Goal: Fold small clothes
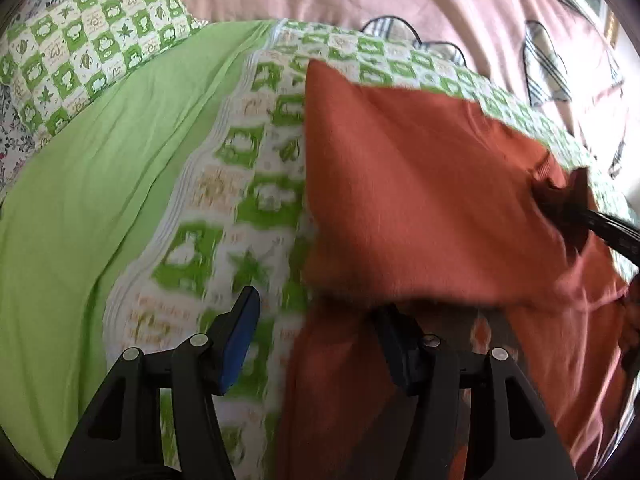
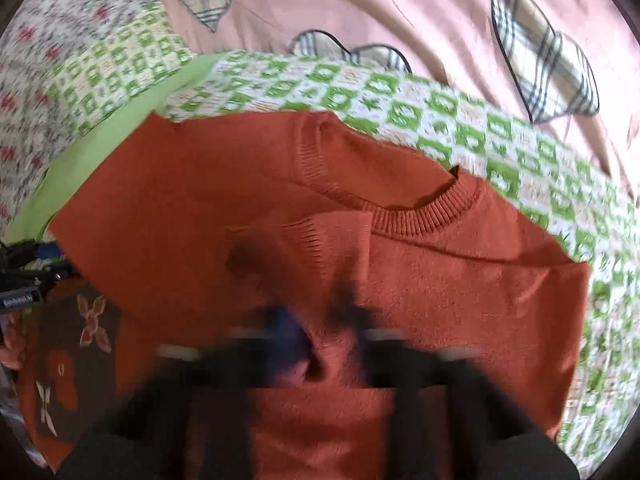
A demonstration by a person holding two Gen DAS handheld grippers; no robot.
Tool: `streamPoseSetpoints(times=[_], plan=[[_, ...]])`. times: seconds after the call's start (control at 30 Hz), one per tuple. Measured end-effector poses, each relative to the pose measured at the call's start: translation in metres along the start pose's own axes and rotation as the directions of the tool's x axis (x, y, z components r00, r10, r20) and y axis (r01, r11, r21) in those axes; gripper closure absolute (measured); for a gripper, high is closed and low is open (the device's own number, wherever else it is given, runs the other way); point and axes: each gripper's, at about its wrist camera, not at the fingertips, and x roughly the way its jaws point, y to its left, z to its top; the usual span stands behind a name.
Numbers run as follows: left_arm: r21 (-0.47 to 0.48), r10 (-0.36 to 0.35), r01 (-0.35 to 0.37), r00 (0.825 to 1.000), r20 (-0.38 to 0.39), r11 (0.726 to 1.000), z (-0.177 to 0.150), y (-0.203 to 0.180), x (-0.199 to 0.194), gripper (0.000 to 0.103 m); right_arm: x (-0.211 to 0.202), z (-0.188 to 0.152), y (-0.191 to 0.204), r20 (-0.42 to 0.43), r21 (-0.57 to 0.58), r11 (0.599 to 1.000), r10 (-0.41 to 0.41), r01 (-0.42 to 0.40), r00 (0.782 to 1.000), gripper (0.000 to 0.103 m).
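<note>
2 hand-held grippers, left (image 1: 316, 320) wide, right (image 2: 320, 320) blurred, cannot tell, orange sweater (image 2: 460, 272), green checked quilt (image 1: 256, 160)

We see soft, even daylight, brightest at the far right edge of the left wrist view. Motion blur smears the right gripper (image 2: 320, 344) and near fabric. Fisheye bending curves both views toward dark corners.

A rust-orange sweater (image 1: 420, 200) is seen at centre right of the frame, spread on a green-checked quilt (image 1: 248, 184). The left tool (image 1: 320, 312) is held at lower centre, fingers spread apart. The right tool (image 1: 576, 216) is partly wrapped in sweater fabric at right edge.
</note>
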Motion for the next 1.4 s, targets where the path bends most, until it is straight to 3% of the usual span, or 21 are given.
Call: streamPoseSetpoints(times=[0.07, 0.17, 0.3, 0.4, 0.53, 0.7, 0.77, 0.8, 0.9, 1.03, 1.1, 1.17, 1.27, 1.4], plan=[[-0.008, 0.007, -0.007, 0.999, 0.040, 1.000, 0.012, -0.003, 0.000, 0.046, -0.022, -0.002, -0.023, 0.085, 0.133, 0.990, 0.042, -0.053, 0.995, 0.097], [-0.032, 0.047, -0.044, 0.996, 0.070, 0.998, 0.021, -0.005, 0.002, 0.049, -0.055, -0.019, -0.058, 0.181, 0.303, 0.950, 0.019, -0.074, 0.983, 0.097], [-0.033, 0.093, -0.092, 0.995, 0.035, 0.995, 0.013, -0.012, 0.012, 0.055, -0.058, -0.049, -0.091, 0.147, 0.406, 0.913, -0.010, -0.051, 0.989, 0.097], [-0.011, 0.106, -0.106, 0.993, 0.055, 0.994, 0.009, -0.015, 0.006, 0.059, -0.056, -0.059, -0.098, 0.119, 0.419, 0.907, -0.018, -0.034, 0.993, 0.097], [-0.095, 0.064, -0.058, 0.996, 0.061, 0.994, 0.013, 0.000, -0.001, 0.060, -0.066, -0.065, -0.097, 0.144, 0.422, 0.906, -0.042, -0.023, 0.989, 0.097], [-0.106, 0.071, -0.066, 0.996, 0.045, 0.992, 0.007, 0.003, 0.002, 0.060, -0.048, -0.074, -0.099, 0.074, 0.434, 0.900, -0.011, -0.022, 0.997, 0.097], [-0.108, 0.066, -0.061, 0.997, 0.050, 0.992, 0.007, 0.005, 0.000, 0.060, -0.046, -0.078, -0.103, 0.066, 0.459, 0.888, 0.002, -0.032, 0.998, 0.095], [-0.106, 0.067, -0.062, 0.997, 0.048, 0.992, 0.008, 0.006, 0.000, 0.060, -0.046, -0.079, -0.105, 0.063, 0.471, 0.881, -0.002, -0.028, 0.998, 0.089], [-0.102, 0.063, -0.058, 0.997, 0.044, 0.993, 0.007, 0.007, 0.001, 0.060, -0.049, -0.081, -0.111, 0.059, 0.478, 0.878, -0.033, 0.001, 0.998, 0.087], [-0.123, 0.057, -0.053, 0.998, 0.034, 0.991, 0.007, 0.010, 0.005, 0.058, -0.066, -0.076, -0.107, 0.096, 0.425, 0.903, -0.108, 0.058, 0.989, 0.087], [-0.119, 0.063, -0.059, 0.998, 0.032, 0.991, 0.006, 0.009, 0.005, 0.058, -0.057, -0.078, -0.110, 0.051, 0.414, 0.907, -0.109, 0.078, 0.993, 0.087], [-0.108, 0.065, -0.062, 0.998, 0.024, 0.992, 0.007, 0.007, 0.005, 0.057, -0.040, -0.085, -0.115, -0.044, 0.411, 0.906, -0.090, 0.100, 0.995, 0.088], [-0.084, 0.055, -0.055, 0.998, 0.006, 0.995, 0.006, 0.007, -0.002, 0.057, -0.053, -0.093, -0.117, -0.033, 0.436, 0.894, -0.100, 0.105, 0.994, 0.086], [-0.049, 0.035, -0.035, 0.999, -0.007, 0.998, -0.007, 0.007, -0.021, 0.058, -0.091, -0.101, -0.115, 0.027, 0.459, 0.884, -0.112, 0.087, 0.993, 0.076]])
